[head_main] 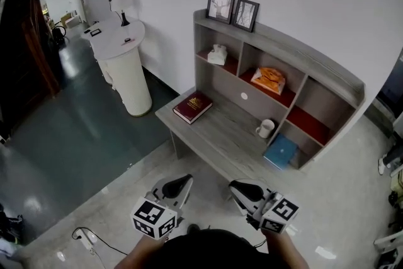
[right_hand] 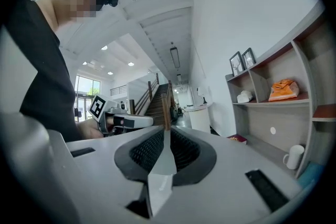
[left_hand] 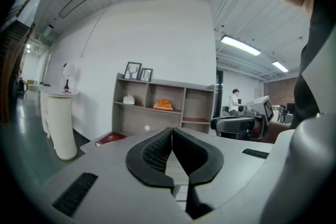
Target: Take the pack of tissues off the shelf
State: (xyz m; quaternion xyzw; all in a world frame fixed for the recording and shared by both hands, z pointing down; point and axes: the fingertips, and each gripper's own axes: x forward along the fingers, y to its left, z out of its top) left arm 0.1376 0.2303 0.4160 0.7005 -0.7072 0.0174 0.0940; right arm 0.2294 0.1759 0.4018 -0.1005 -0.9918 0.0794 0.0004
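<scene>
Lying far ahead on the shelf (head_main: 227,82), the tissue pack (head_main: 269,80) sits nearer the right tongs (head_main: 244,191). Both these and the left tongs (head_main: 178,184) are pressed together, empty.

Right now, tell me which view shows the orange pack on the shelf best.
Head view: the orange pack lies unobstructed in the middle compartment of the shelf. The left gripper view shows it small and far off; the right gripper view shows it side-on near the picture's edge.
</scene>
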